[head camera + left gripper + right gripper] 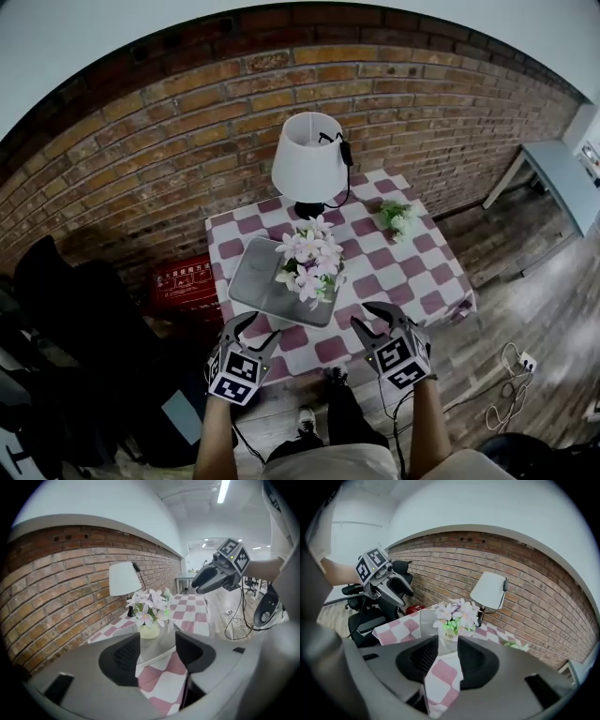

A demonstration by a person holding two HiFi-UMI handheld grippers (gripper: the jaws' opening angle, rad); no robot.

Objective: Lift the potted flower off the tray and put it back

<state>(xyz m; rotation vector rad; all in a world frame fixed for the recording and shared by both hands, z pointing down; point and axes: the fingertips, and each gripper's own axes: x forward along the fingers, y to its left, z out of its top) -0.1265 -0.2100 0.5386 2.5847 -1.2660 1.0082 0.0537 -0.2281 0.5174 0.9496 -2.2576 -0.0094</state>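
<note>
Two hand-held grippers hang over the near edge of the table, one in each of the person's hands, and neither touches anything. The left gripper (255,330) is at the near left, its two jaws moderately apart. In its own view (157,641) only tray and cloth show through the gap, so it holds nothing. The right gripper (362,314) is at the near right. Its two jaws stand closer together, a narrow gap remains between them (447,644), and it too is empty. Each gripper carries one cube with square markers.

Just beyond them lies one grey square tray (255,281), set askew on the near left part of the table. One potted flower (309,267) stands upright on the tray toward its right edge. It has pale pink and white blooms in a small cream pot (449,634) and is well clear of both grippers.

The table (398,272) is one small square top under a pink-and-white checked cloth. At its far edge stands one lamp (307,155) with a white shade and a black base. At the far right corner lies one small green-and-white sprig (397,217).

Behind the table runs a brick wall (141,141). On the floor to the left sits one red box (183,281), and left of that one black chair (56,281). Far right stands a second, pale table (562,178), and a white cable (511,384) lies on the wooden floor near right.
</note>
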